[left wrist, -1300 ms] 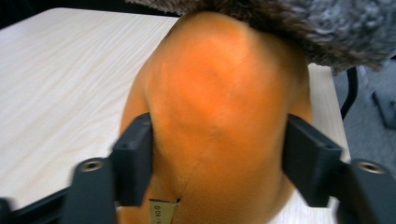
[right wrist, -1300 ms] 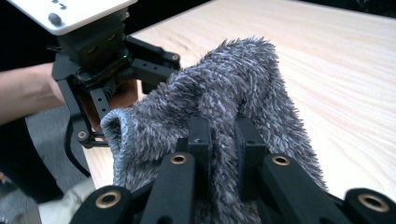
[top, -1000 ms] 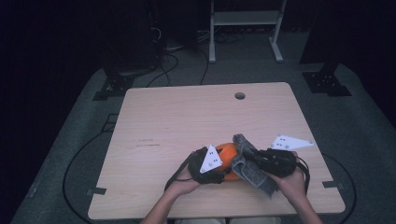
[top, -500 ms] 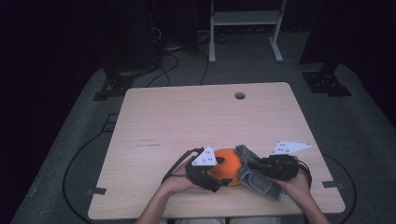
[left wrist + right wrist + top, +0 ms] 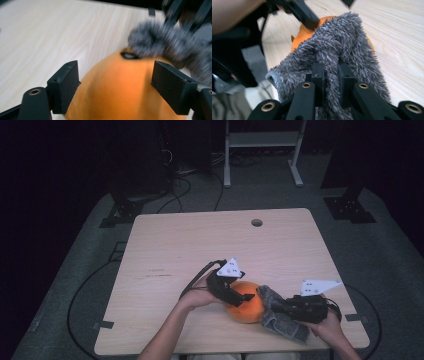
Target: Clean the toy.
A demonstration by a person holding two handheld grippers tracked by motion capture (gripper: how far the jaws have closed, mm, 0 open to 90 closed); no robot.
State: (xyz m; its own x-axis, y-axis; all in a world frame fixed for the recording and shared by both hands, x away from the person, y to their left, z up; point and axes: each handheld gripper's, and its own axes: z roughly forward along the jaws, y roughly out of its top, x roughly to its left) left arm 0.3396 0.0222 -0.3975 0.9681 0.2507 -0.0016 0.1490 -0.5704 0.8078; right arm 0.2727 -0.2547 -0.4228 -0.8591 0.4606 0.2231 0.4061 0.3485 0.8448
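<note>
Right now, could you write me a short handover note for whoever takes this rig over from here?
Left gripper: jaws have just been opening and stand either side of the orange ball, pads seemingly clear of it.
Right gripper: shut on the grey fluffy cloth, which is against the ball's right side.
Ball and cloth sit near the front edge of the wooden table.
Done: cloth brought to the ball.
Left, by my reading: wiping the ball; I would steady it again with the left first.

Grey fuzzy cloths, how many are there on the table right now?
1. The grey cloth lies near the front right of the table, against the orange ball, pinched in the right gripper.
</note>
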